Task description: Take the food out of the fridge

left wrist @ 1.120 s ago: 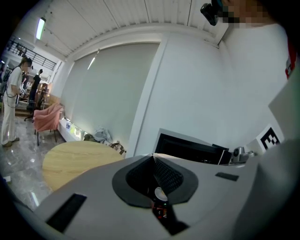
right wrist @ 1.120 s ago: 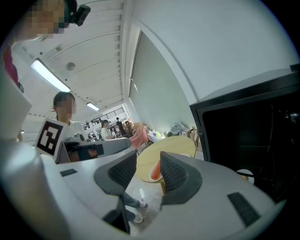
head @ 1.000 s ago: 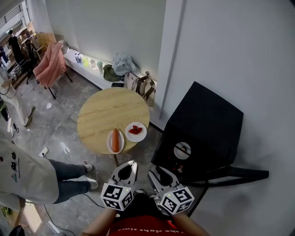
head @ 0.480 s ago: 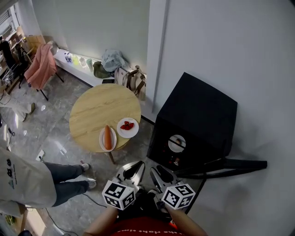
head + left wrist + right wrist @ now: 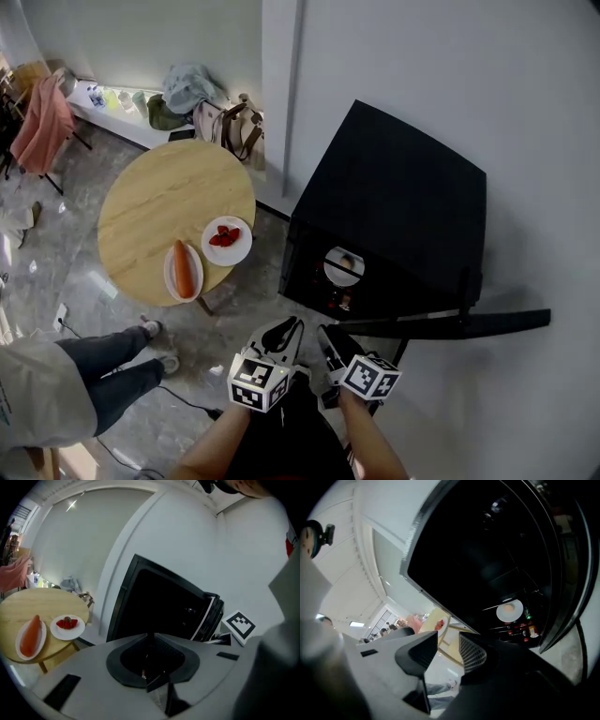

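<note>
Standing at the far left of the head view, a person in blue jeans (image 5: 108, 370) is near a round light-wood desk (image 5: 155, 202). At the desk's near edge lies an oval white plate (image 5: 168, 279) carrying a long orange carrot (image 5: 184, 270). Just to its right is a round white plate (image 5: 231, 259) with red strawberries (image 5: 225, 237). Behind the desk, a few bags (image 5: 225, 122) lean against the wall.

Further right sits a black cube-shaped fridge (image 5: 403, 206). Its black door (image 5: 441, 324) is swung open and seen edge-on. On a shelf inside the fridge rests a small round white dish of pale orange food (image 5: 343, 265), the only food in view that is inside. In the right gripper view, small red and green items (image 5: 524, 631) show just below that dish; what they are cannot be made out.

Both tools hover low in front of the open fridge, apart from the dish. The left hand-held gripper (image 5: 291, 326) has its jaws pressed together with nothing between them, as the left gripper view shows (image 5: 150, 637). The right hand-held gripper (image 5: 330, 336) is beside it, nearer the fridge opening. Its jaws stand wide apart (image 5: 449, 639), and only floor shows through the gap.
</note>
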`<state>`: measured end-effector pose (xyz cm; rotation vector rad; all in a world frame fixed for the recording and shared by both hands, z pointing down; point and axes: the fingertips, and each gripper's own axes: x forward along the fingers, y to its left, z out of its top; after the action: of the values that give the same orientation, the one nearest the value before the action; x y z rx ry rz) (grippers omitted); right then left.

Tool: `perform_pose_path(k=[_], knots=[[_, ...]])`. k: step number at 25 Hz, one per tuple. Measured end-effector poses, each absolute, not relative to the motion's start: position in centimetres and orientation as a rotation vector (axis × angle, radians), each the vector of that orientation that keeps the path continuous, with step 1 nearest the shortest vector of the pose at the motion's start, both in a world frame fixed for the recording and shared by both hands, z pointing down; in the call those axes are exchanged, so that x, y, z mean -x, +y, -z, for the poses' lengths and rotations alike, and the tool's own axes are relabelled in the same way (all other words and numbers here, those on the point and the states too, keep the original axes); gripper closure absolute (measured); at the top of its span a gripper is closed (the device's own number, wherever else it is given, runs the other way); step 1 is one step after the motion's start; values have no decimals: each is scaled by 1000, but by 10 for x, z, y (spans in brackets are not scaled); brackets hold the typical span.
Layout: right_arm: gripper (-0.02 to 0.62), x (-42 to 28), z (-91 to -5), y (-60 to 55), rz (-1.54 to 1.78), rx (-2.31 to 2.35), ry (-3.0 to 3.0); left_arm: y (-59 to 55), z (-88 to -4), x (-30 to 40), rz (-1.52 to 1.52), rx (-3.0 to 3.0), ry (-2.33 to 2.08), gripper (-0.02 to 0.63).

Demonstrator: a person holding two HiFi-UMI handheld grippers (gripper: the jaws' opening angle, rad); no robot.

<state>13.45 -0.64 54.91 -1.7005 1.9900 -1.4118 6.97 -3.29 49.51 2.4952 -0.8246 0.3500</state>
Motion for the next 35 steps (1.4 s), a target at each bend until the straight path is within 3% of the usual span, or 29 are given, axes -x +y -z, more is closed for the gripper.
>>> perform_pose_path(k=[17, 35], knots=[[448, -281, -811, -72, 1420, 1868, 1217, -67, -717, -128, -273, -2581, -749, 560], [466, -310, -862, -109, 1513, 1626, 741, -122, -770, -178, -313, -2594, -745, 560]])
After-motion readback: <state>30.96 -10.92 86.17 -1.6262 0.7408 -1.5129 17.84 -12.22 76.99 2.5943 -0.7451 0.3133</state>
